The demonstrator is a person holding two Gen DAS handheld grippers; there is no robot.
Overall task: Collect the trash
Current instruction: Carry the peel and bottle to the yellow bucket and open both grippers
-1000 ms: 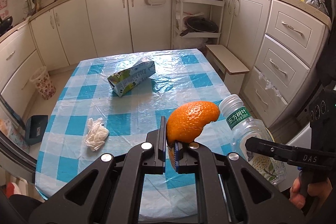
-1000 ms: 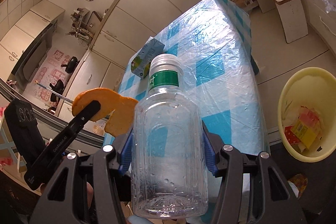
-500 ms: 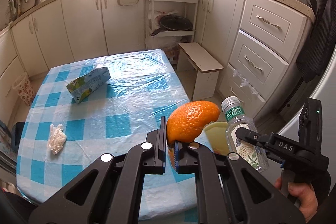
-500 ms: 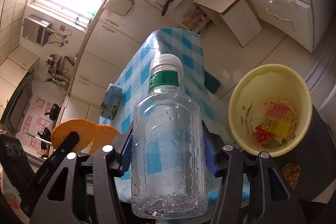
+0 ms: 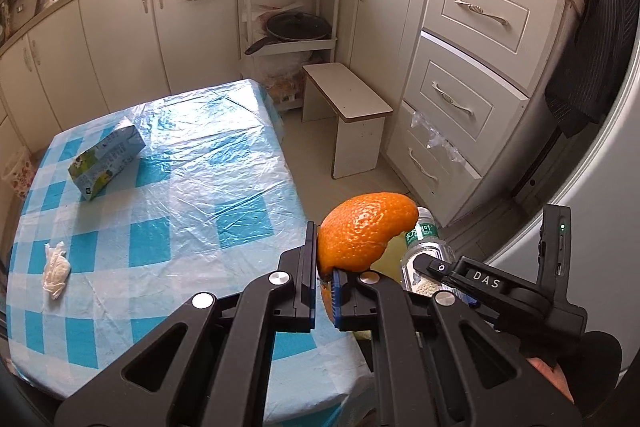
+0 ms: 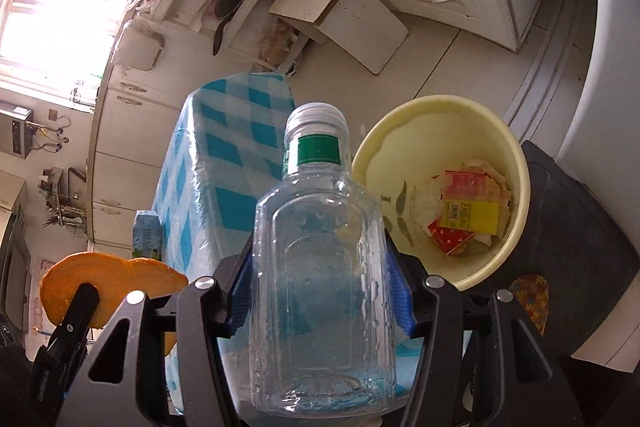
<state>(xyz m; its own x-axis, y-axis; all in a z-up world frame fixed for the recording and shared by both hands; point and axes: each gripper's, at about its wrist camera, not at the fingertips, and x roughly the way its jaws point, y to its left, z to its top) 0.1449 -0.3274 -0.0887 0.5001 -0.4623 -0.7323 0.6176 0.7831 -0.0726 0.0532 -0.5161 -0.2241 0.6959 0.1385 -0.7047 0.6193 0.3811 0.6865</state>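
Two views. Left wrist: the left gripper [image 5: 323, 269] is clamped nearly closed on a curved orange peel [image 5: 362, 227], just past the near right corner of the blue-and-white checked plastic-covered table [image 5: 192, 195]. A green-and-white carton [image 5: 106, 157] lies near the far left edge, a crumpled white tissue [image 5: 56, 269] by the left edge. Bare floor separates table and drawers. The peel hides most of the pale yellow bin.

Right wrist: the right gripper [image 6: 320, 291], half open, grips a clear plastic bottle with a green neck label [image 6: 320, 275] beside the pale yellow round bin [image 6: 516, 203]; its base is cut off.
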